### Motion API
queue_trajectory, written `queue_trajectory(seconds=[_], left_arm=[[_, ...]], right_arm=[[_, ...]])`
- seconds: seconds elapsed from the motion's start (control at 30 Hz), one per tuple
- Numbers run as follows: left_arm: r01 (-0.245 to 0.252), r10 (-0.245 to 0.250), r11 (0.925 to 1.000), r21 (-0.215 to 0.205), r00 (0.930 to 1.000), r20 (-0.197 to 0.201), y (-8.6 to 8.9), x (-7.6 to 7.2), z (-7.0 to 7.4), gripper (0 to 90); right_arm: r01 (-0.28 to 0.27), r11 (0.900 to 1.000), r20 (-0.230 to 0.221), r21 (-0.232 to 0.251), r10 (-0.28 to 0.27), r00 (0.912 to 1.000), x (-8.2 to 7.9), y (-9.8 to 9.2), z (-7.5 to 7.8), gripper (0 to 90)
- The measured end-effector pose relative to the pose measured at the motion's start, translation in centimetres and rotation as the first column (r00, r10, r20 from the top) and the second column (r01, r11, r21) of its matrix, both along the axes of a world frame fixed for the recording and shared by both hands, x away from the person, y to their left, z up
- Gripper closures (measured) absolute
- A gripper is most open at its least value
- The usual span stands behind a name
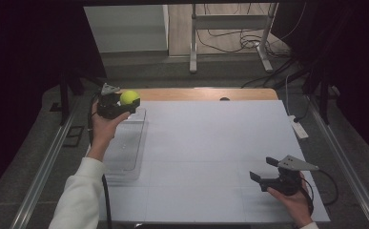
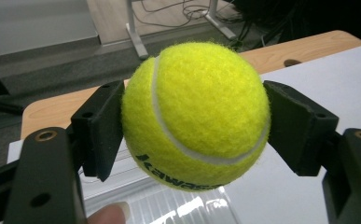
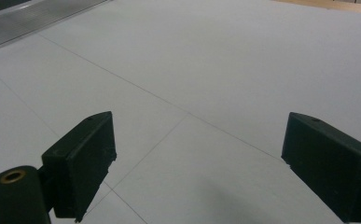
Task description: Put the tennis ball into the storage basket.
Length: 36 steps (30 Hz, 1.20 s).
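One tennis ball (image 2: pixel 196 116), clamped between my left gripper's (image 1: pixel 121 106) jaws, held above the far end of the clear tray (image 1: pixel 125 157). My right gripper (image 1: pixel 263 170), jaws apart and empty, sits well off from the tray; the left hand is the nearer one.

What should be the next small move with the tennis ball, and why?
Probably lower the tennis ball toward the clear tray before opening. The left gripper clamps it above the tray's far end; the right gripper rests open, far off.

Ball (image 1: pixel 129 98) apparently above tray (image 1: pixel 125 157), at table's (image 1: pixel 210 143) left.
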State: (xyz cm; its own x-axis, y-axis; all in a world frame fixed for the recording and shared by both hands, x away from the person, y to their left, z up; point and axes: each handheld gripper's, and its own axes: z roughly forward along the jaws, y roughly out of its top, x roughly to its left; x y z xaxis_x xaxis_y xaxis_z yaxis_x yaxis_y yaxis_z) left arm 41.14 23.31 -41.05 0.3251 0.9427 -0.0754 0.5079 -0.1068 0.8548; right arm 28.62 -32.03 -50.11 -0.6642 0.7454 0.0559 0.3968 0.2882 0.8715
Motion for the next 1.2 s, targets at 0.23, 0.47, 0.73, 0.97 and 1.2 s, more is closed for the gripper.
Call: queue_trajectory(seconds=[0.23, 0.47, 0.73, 0.97, 1.2], left_arm=[[-0.023, 0.024, 0.9997, 0.009, 0.9994, -0.024, 0.7, 0.6, -0.5, 26.7], [-0.054, 0.055, 0.9984, 0.018, 0.9972, -0.051, 1.6, 1.2, -1.1, 26.6], [-0.084, 0.086, 0.9962, 0.023, 0.9934, -0.076, 2.6, 1.6, -1.6, 26.7], [-0.111, 0.115, 0.993, 0.039, 0.9872, -0.111, 3.4, 1.9, -2.4, 26.7], [-0.126, 0.131, 0.991, 0.044, 0.9815, -0.139, 4.0, 2.2, -3.0, 26.6]], right_arm=[[0.001, 1.0, -0.001, 0.0, -0.001, 1.0, 0.0, 0.0, 0.0, 10.0], [0.002, 1.0, -0.003, 0.0, -0.002, 1.0, 0.1, 0.0, -0.1, 10.0], [0.003, 1.0, -0.005, 0.0, -0.003, 1.0, 0.1, 0.0, -0.1, 10.0], [0.002, 1.0, -0.005, -0.002, -0.002, 1.0, 0.1, 0.0, -0.1, 10.0], [0.003, 1.0, -0.006, -0.003, -0.003, 1.0, 0.1, 0.0, -0.1, 10.0]])
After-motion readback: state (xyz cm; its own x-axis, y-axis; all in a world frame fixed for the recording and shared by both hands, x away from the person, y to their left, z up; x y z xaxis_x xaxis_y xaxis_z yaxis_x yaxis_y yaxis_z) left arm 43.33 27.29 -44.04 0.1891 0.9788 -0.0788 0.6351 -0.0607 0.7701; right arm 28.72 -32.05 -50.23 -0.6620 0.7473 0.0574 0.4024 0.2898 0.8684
